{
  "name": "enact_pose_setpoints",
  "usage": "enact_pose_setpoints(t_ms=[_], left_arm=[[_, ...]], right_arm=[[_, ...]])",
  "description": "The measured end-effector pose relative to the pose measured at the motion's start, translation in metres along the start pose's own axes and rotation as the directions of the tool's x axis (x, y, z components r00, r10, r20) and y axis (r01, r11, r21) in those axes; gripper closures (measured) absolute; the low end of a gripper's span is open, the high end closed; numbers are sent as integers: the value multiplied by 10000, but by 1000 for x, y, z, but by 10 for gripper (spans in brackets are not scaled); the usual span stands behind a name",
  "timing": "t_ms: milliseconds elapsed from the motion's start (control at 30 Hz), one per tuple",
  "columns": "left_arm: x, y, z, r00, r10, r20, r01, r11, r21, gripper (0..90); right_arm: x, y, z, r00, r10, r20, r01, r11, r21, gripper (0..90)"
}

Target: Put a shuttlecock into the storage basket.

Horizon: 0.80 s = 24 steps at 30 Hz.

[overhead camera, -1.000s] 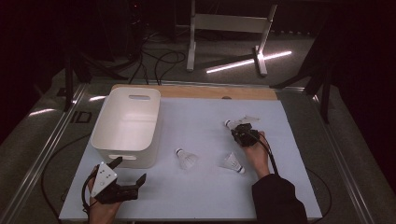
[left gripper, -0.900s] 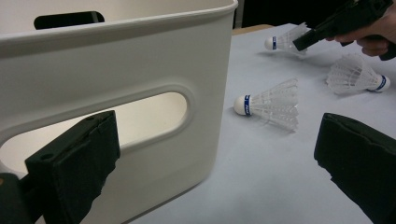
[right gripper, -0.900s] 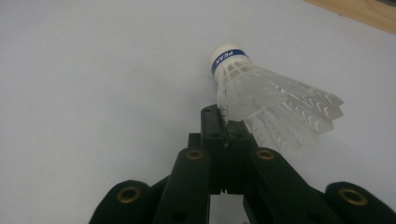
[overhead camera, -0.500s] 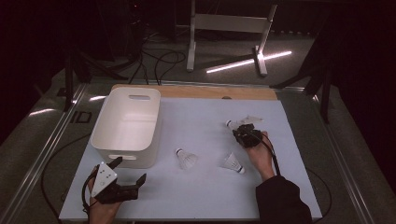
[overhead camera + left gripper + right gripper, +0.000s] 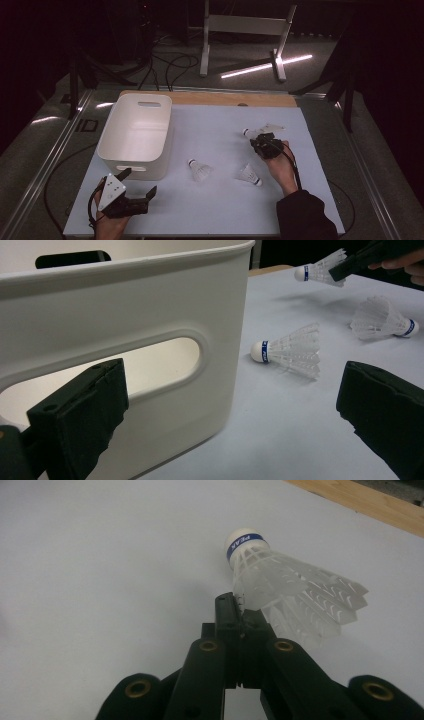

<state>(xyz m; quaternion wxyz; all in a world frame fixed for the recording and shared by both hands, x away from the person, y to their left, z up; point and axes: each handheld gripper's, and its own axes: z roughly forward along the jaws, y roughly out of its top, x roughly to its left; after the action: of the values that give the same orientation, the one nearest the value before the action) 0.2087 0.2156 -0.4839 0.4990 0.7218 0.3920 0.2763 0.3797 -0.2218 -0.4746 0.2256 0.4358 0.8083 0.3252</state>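
While the right hand-held gripper [image 5: 239, 611] pinches a shuttlecock [image 5: 285, 587] by its skirt, cork pointing toward the bin [image 5: 135, 135], the left hand-held gripper [image 5: 137, 190], jaws spread, sits nearer that bin.

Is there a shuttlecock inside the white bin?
No: in the high view the white bin holds nothing, and two shuttlecocks lie on the mat beside it.

A white plastic rectangular bin [image 5: 136, 135] sits beside two loose white feathered shuttlecocks [image 5: 200, 170] [image 5: 249, 175] (blue-banded corks).
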Motion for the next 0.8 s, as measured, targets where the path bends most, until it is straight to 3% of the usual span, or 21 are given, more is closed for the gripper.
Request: enact_pose_setpoints(t_ms=[800], left_arm=[[0, 0, 0, 10000, 1, -4, -1, 10000, 7, 6]], right_arm=[[14, 15, -27, 9991, -354, -211, 346, 9987, -378, 899]])
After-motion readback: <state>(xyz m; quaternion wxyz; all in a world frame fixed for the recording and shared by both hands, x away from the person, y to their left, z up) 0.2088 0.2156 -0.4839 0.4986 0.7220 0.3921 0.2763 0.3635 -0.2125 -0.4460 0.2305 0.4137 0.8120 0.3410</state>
